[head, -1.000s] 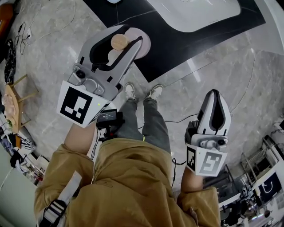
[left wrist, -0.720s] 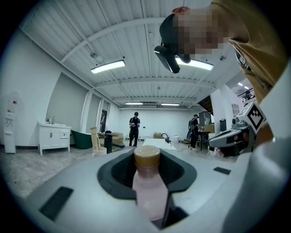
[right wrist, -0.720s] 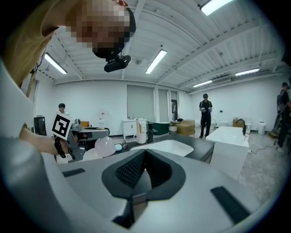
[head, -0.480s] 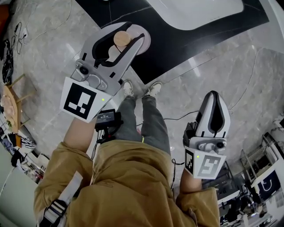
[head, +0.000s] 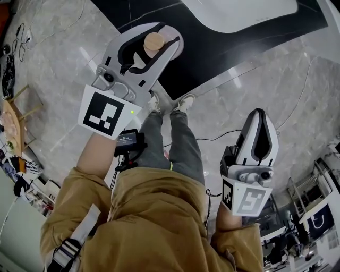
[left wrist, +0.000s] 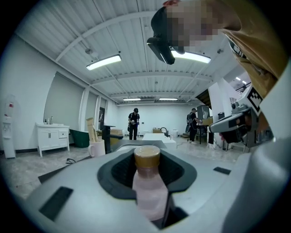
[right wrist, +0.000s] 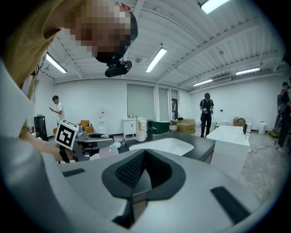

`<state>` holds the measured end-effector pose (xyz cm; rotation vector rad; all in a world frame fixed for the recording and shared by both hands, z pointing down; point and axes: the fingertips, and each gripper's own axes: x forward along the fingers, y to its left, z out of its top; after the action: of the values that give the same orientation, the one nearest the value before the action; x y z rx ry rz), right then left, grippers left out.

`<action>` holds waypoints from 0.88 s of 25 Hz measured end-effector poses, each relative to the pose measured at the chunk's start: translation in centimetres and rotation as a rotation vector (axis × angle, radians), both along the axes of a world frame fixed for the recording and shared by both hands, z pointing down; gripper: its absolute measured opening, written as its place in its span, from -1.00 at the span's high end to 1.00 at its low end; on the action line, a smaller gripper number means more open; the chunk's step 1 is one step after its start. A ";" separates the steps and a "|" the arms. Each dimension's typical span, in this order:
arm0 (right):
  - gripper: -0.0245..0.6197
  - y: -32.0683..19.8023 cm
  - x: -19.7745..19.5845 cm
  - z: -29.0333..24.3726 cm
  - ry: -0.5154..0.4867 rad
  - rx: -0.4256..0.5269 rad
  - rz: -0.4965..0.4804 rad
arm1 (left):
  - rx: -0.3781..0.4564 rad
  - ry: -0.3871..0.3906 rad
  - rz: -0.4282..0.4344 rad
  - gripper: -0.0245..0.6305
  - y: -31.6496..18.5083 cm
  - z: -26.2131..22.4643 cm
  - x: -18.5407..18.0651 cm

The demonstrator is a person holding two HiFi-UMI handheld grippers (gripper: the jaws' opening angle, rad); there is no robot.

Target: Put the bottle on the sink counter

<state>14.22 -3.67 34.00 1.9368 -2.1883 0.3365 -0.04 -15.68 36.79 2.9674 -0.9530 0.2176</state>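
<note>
The left gripper (head: 178,37) has its two fingers closed around the bottle (left wrist: 149,193) and holds it up in the air. The bottle is right by the near edge of the sink counter (head: 212,48) and is not resting on it yet. The right gripper (head: 257,113) hangs well away from the sink counter. Its fingers are closed together with nothing in them.

A few things could go wrong. The bottle is close to the edge of the sink counter, so if it is put down there it could tip and fall to the floor. It likely needs to go further in over the dark top. If the fingers open while the bottle is in the air, it would drop and may roll. The bottle looks smooth and round, so it could also slide down in the grip. The white bowl (head: 239,13) sits in the middle of the sink counter, and a bottle set on its sloping rim might slip in.

The bottle is small with a pale pink, cloudy body. It has a round tan cap (left wrist: 147,155) on top. It stands straight up between the fingers, and the cap pokes out above them.
</note>
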 end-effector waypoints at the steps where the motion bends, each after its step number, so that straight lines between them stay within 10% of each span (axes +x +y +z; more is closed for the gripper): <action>1: 0.91 0.0 0.0 0.0 0.000 0.000 0.000 | -0.003 0.000 0.000 0.54 0.0 0.2 0.0; 22: 0.91 -0.5 0.1 0.6 -0.005 -0.013 -0.003 | -0.015 -0.015 0.002 0.54 -0.5 2.4 0.5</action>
<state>14.37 -4.19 34.59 1.9280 -2.1859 0.3545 0.43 -16.17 39.23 2.9575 -0.9465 0.2466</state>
